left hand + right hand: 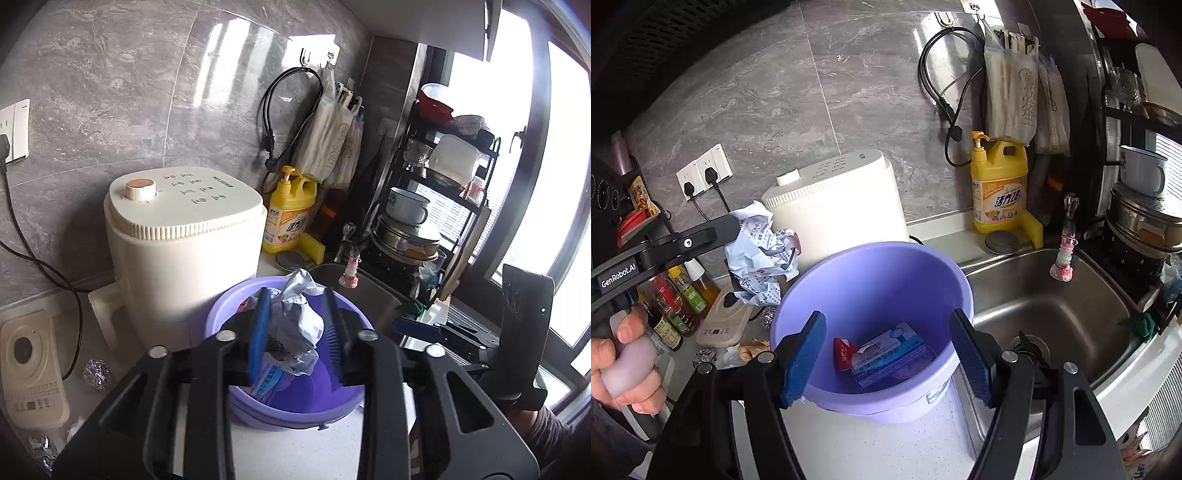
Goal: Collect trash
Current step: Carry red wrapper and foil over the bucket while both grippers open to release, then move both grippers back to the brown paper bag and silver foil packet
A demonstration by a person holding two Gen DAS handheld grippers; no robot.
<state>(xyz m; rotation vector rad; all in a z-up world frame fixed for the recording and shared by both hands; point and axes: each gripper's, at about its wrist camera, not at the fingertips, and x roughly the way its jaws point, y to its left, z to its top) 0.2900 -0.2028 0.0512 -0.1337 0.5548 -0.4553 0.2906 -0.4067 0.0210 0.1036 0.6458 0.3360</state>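
Two items already binned: blue box (pixel 890 352) and red packet (pixel 844 353) in purple bucket (pixel 871 266).
Crumpled paper (pixel 295 325) is clamped by left gripper (pixel 299 325) above it; right gripper (pixel 888 354) fingers apart; foil scraps (pixel 96 373) left on counter (pixel 886 443).

The purple bucket (pixel 875 295) is standing with its mouth open upward, giving clear entry from above; a blue carton (pixel 890 350) and a red packet (pixel 844 352) are lying only at its bottom. The right tool (pixel 886 354) is hanging spread over the near rim, taking up that side. The left tool (pixel 299 328), clamping crumpled paper (pixel 295 317), is filling the space over the far-left rim. The cream appliance (pixel 838 199) is crowding the bucket from behind, the steel sink (pixel 1052 295) is dropping away just beside it, and the bare white surface (pixel 879 450) in front is lying free.
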